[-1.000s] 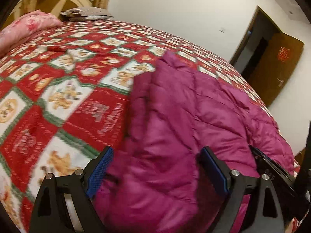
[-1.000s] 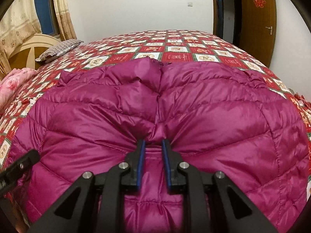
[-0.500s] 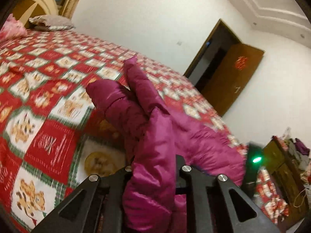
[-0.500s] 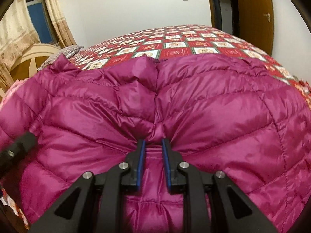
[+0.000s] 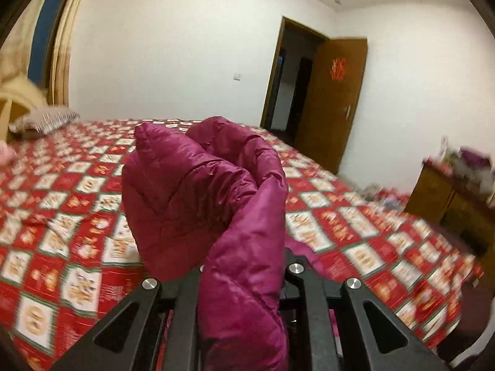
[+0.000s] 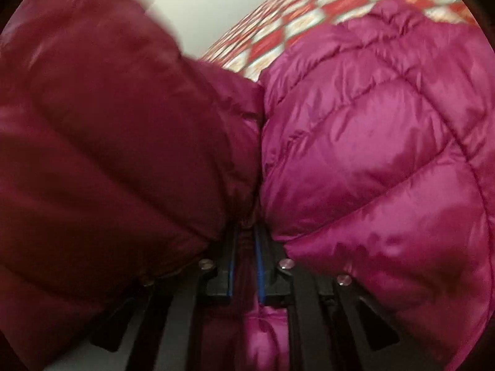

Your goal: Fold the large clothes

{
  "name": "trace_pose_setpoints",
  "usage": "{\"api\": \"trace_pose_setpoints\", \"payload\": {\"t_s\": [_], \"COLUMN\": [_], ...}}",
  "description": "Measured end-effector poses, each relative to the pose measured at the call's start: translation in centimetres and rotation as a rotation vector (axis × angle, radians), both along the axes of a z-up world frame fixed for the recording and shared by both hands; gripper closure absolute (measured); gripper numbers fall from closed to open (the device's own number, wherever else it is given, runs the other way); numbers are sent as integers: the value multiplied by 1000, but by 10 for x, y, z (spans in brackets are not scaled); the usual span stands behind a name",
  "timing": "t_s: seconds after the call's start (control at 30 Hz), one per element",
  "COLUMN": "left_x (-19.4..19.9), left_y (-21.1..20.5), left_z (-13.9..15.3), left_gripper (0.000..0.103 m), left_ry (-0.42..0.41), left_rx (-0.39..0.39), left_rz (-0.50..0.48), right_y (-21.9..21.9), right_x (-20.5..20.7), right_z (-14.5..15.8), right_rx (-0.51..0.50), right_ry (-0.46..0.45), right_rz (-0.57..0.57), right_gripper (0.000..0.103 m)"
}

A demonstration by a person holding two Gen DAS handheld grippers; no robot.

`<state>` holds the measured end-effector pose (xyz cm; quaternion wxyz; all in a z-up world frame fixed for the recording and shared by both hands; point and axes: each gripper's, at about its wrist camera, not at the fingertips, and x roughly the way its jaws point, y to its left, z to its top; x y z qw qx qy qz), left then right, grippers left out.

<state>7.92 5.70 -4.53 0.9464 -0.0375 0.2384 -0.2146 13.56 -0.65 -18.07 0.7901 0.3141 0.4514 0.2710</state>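
With both grippers' jaws pinching the puffy jacket (image 5: 201,191), your slick fabric may slip out past them.

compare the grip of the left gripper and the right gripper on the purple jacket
The left gripper holds a thick fold of the purple jacket that hides its pads; the right gripper pinches a thin seam, blue pads showing. Left lifts its part clear above the bedspread; around the right, jacket fills the view. Both are shut on the jacket.
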Motion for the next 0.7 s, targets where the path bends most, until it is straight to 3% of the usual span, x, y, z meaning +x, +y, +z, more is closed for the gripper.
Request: {"api": "trace_pose_setpoints", "payload": {"t_s": [0.13,0.23,0.4,0.57,0.7], "left_x": [-3,-3,-3,-4,-6], "left_y": [-11,-30,-73,-106,-122], "left_z": [-5,-11,-36,-64,-81], "left_gripper": [89,88,88,88,88], "left_ry": [-17,-15,-18,-19,-12], "left_rx": [39,78,210,338,380], "left_rz": [-28,-60,-127,-189,-240], "right_y": [-18,-63,-141,-179,-193], "right_x": [-10,-25,-48,-63,-65], "right_z": [10,28,49,61,79], "right_rx": [1,-26,-108,-223,-306], "right_ry": [-37,-104,-170,-194,-259], "right_rz": [-48,-173,-341,-378,-363], "right_gripper": [90,87,87,85,84]}}
